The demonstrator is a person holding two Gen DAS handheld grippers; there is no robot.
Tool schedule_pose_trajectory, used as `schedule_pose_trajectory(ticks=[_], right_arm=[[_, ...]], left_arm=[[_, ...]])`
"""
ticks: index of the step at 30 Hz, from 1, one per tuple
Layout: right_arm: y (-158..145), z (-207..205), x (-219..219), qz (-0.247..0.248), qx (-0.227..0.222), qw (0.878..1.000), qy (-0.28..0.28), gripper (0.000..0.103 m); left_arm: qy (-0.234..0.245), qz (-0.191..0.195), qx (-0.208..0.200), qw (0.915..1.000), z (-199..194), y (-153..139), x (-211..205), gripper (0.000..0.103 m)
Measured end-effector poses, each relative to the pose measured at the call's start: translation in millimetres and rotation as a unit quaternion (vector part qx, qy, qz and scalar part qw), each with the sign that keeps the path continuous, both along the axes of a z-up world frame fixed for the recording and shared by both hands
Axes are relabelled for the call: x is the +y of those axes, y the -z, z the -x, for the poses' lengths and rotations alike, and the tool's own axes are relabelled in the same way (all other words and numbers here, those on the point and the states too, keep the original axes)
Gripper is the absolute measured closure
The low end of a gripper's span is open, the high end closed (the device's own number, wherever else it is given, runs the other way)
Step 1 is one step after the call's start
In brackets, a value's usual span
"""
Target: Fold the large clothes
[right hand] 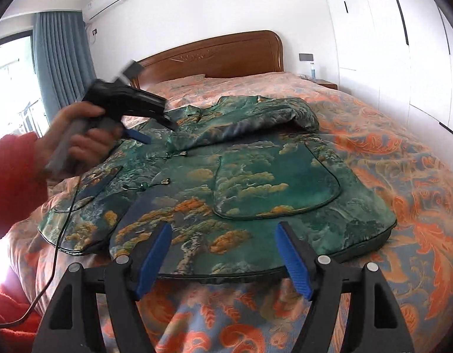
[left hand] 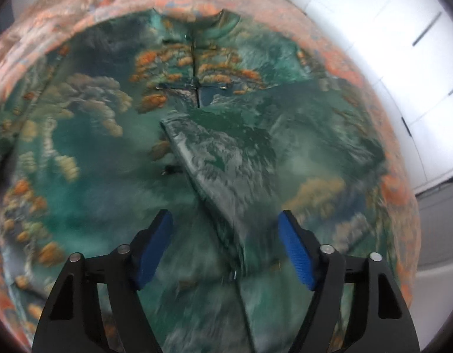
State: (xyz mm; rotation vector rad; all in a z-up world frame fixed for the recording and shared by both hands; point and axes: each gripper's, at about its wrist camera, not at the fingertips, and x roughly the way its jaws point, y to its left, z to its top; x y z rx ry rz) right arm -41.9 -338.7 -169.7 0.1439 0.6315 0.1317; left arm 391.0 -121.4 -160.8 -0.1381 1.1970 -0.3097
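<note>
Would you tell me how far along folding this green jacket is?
Done: one sleeve lies folded across the green jacket on the bed. In hand: nothing; left gripper and right gripper are open. Left: the other side and the final folds.

A green brocade jacket (right hand: pixel 226 182) lay spread on an orange-patterned bedspread (right hand: pixel 403 153), one sleeve (right hand: pixel 250 120) folded across its chest. The right gripper (right hand: pixel 223 253) hung with its blue pads apart and nothing between them, just above the jacket's near hem. At the left, a hand (right hand: pixel 79 138) in a red sleeve (right hand: pixel 11 176) held the left gripper (right hand: pixel 144 138) over the jacket's far side, blurred.
</note>
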Motion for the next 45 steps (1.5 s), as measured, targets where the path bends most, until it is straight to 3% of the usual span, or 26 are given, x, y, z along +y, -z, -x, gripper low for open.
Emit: schedule_pose_trajectory(ticks=[2, 6, 10, 12, 16, 19, 23, 27, 30, 31, 32, 34, 38, 41, 45], right_arm=[[1, -1, -1, -0.007, -0.001, 1.0, -0.003, 0.028], [6, -5, 2, -0.008, -0.002, 1.0, -0.014, 0.028], [7, -5, -1, -0.016, -0.003, 1.0, -0.016, 0.028], [10, -7, -2, -0.018, 0.0, 1.0, -0.013, 0.028], [18, -14, -4, -0.027, 0.013, 1.0, -0.01, 0.028], [17, -17, -5, -0.033, 0.019, 0.999, -0.011, 0.028], [1, -35, -22, -0.067, 0.041, 0.997, -0.008, 0.028], [-32, -92, -58, -0.063, 0.055, 0.996, 0.003, 0.028], [-47, -167, -93, -0.043, 0.076, 0.996, 0.018, 0.03], [-49, -193, -103, -0.041, 0.079, 0.996, 0.018, 0.043], [-49, -219, -112, -0.042, 0.084, 0.995, 0.02, 0.049], [-45, -267, -118, -0.032, 0.102, 0.994, 0.013, 0.059], [-16, -330, -108, -0.007, 0.135, 0.991, -0.004, 0.06], [20, -349, -93, 0.021, 0.184, 0.983, -0.006, 0.06], [38, -353, -85, 0.051, 0.198, 0.979, -0.013, 0.06]], left_arm=[[0.005, -0.01, 0.008, 0.9999, -8, 6, -9, 0.084], [-0.001, -0.051, -0.038, 0.9979, -22, -21, -14, 0.092], [-0.047, -0.038, -0.076, 0.9953, -45, -47, 14, 0.092], [-0.062, -0.029, -0.069, 0.9953, -54, -39, 28, 0.092], [-0.051, -0.06, -0.034, 0.9963, -56, 6, 24, 0.087], [-0.043, -0.099, -0.062, 0.9922, -42, 14, 16, 0.075], [-0.048, -0.102, -0.083, 0.9902, -30, 0, 16, 0.032], [-0.053, -0.091, -0.108, 0.9886, -7, -22, 24, 0.03], [-0.052, -0.095, -0.136, 0.9848, 8, -34, 27, 0.03], [-0.051, -0.098, -0.141, 0.9837, 8, -35, 28, 0.031], [-0.051, -0.098, -0.144, 0.9834, 9, -37, 29, 0.031], [-0.049, -0.082, -0.144, 0.9851, 21, -41, 32, 0.031], [-0.031, -0.056, -0.135, 0.9887, 41, -46, 40, 0.03], [-0.014, -0.058, -0.144, 0.9878, 73, -53, 46, 0.03], [-0.011, -0.054, -0.149, 0.9873, 114, -57, 63, 0.03]])
